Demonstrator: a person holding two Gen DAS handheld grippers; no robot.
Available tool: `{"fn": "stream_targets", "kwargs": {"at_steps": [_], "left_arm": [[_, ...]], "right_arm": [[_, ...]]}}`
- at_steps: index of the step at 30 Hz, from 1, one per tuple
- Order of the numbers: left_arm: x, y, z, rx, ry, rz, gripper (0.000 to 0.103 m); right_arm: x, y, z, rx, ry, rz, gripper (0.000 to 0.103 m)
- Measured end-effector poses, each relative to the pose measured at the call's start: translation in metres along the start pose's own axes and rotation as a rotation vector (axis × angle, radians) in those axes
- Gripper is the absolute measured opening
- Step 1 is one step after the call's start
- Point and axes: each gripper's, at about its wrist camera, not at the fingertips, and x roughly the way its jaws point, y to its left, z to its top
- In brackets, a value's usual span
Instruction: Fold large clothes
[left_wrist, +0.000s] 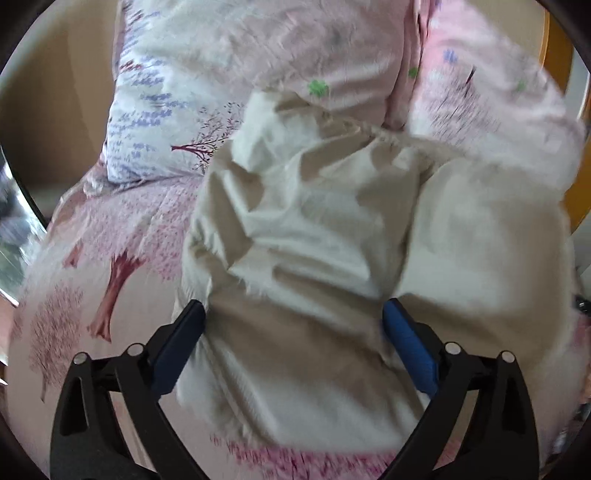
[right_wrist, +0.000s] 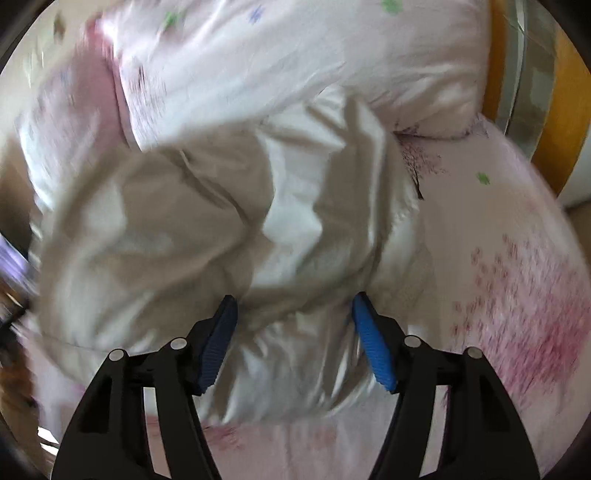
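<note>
A large cream-beige garment (left_wrist: 332, 240) lies crumpled on a bed with a pink tree-print sheet (left_wrist: 110, 258). My left gripper (left_wrist: 293, 314) is open, its blue-padded fingers (left_wrist: 406, 339) spread wide just above the garment's near part. In the right wrist view the same garment (right_wrist: 221, 229) fills the middle. My right gripper (right_wrist: 293, 304) is open too, its fingers (right_wrist: 369, 339) straddling a rumpled fold near the garment's near edge. Neither gripper holds cloth. Both views are motion-blurred.
Pillows in pink and white floral covers (left_wrist: 258, 55) (right_wrist: 295, 66) lie behind the garment. A wooden headboard or frame (right_wrist: 569, 110) stands at the right edge. Bare pink sheet (right_wrist: 498, 258) lies to the right of the garment.
</note>
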Motion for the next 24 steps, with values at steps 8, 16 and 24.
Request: {"fn": "stream_targets", "kwargs": {"at_steps": [8, 16, 24], "left_arm": [[-0.035, 0.051, -0.043, -0.291, 0.024, -0.241, 0.095], [-0.010, 0.057, -0.063, -0.443, 0.114, -0.324, 0.090], [0.019, 0.050, -0.056, -0.557, 0.150, -0.379, 0.083]], "right_arm": [[-0.030, -0.070, -0.038, 0.454, -0.027, 0.250, 0.075], [0.007, -0.090, -0.051, 0.653, 0.042, 0.299, 0.075], [0.032, -0.085, -0.053, 0.751, -0.008, 0.374, 0.073]]}}
